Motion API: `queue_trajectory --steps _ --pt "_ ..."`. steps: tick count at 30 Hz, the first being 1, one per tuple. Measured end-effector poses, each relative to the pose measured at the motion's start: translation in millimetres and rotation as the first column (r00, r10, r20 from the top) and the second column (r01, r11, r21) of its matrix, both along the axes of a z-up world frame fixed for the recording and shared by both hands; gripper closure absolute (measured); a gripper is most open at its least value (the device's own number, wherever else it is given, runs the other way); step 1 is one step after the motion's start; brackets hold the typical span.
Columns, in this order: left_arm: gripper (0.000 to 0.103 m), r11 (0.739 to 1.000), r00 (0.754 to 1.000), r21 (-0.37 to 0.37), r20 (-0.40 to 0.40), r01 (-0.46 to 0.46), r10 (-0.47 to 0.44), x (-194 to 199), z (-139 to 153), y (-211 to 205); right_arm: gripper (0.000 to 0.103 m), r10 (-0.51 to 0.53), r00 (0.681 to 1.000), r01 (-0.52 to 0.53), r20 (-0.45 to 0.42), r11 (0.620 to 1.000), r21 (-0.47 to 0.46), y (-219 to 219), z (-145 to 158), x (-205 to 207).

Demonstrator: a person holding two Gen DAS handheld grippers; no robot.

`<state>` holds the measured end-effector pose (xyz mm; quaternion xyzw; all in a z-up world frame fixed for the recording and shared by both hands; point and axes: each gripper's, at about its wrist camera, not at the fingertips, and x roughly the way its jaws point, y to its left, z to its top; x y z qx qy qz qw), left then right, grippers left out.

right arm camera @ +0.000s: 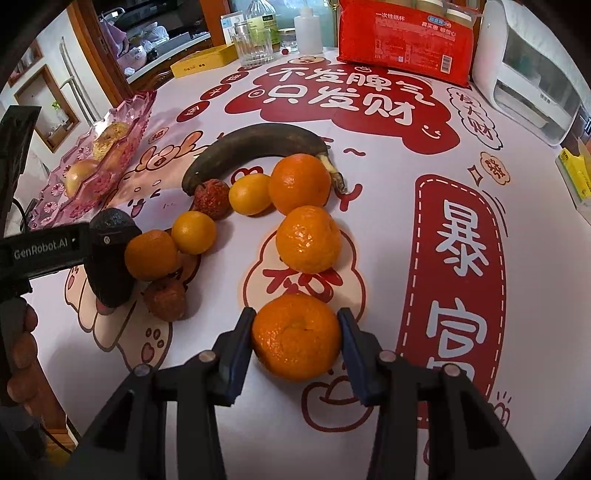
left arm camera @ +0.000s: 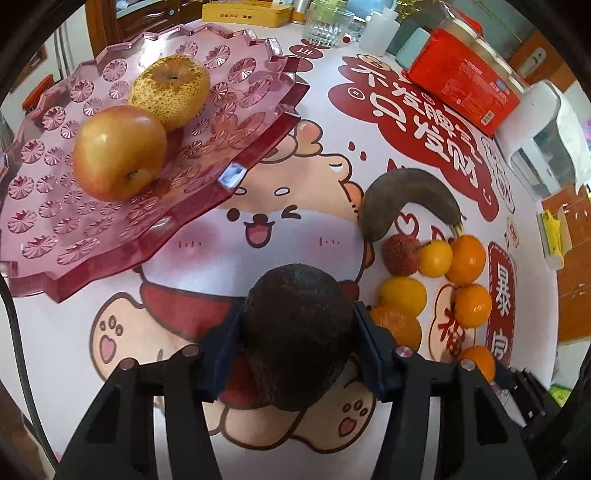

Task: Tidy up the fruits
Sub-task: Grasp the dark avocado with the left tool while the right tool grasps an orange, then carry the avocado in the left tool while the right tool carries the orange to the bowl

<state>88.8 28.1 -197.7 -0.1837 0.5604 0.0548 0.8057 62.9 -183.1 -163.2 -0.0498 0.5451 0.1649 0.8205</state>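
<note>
My left gripper [left arm camera: 297,332] is shut on a dark avocado [left arm camera: 299,332] and holds it above the table; the avocado also shows in the right wrist view [right arm camera: 110,254]. A pink glass tray [left arm camera: 48,229] at the left holds a red apple [left arm camera: 118,151] and a yellow pear [left arm camera: 170,90]. My right gripper [right arm camera: 296,338] has its pads against both sides of an orange [right arm camera: 296,338] that rests on the table. Several oranges [right arm camera: 308,238], two lychees [right arm camera: 211,199] and a blackened banana [right arm camera: 255,147] lie beyond it.
A red packet [right arm camera: 406,37], a white appliance [right arm camera: 535,85], a clear glass [right arm camera: 255,46], a white bottle [right arm camera: 308,31] and a yellow box [right arm camera: 203,62] stand at the table's far side. A yellow carton [right arm camera: 576,177] sits at the right edge.
</note>
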Motion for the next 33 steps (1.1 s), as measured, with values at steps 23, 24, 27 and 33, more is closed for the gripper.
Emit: queue_trajectory --steps 23,24,27,33 --pt "0.048 0.988 0.989 0.07 0.029 0.14 -0.142 -35.1 39.2 14.0 0.059 0.026 0.992 -0.024 0.122 0.999 -0.022 38.0 44.5 -28.3" --pt "0.048 0.986 0.988 0.076 0.037 0.145 -0.148 -36.5 44.0 16.3 0.059 0.029 0.991 -0.026 0.132 0.999 -0.024 42.0 48.4 -29.7" --pt "0.048 0.983 0.984 0.089 0.065 0.159 -0.165 -41.3 58.7 24.0 0.059 0.035 0.987 -0.032 0.157 0.999 -0.022 52.5 59.6 -33.2" --pt "0.048 0.973 0.97 0.145 0.137 0.181 -0.201 -53.3 95.6 44.7 0.059 0.046 0.977 -0.045 0.209 0.999 -0.013 77.6 84.2 -40.7"
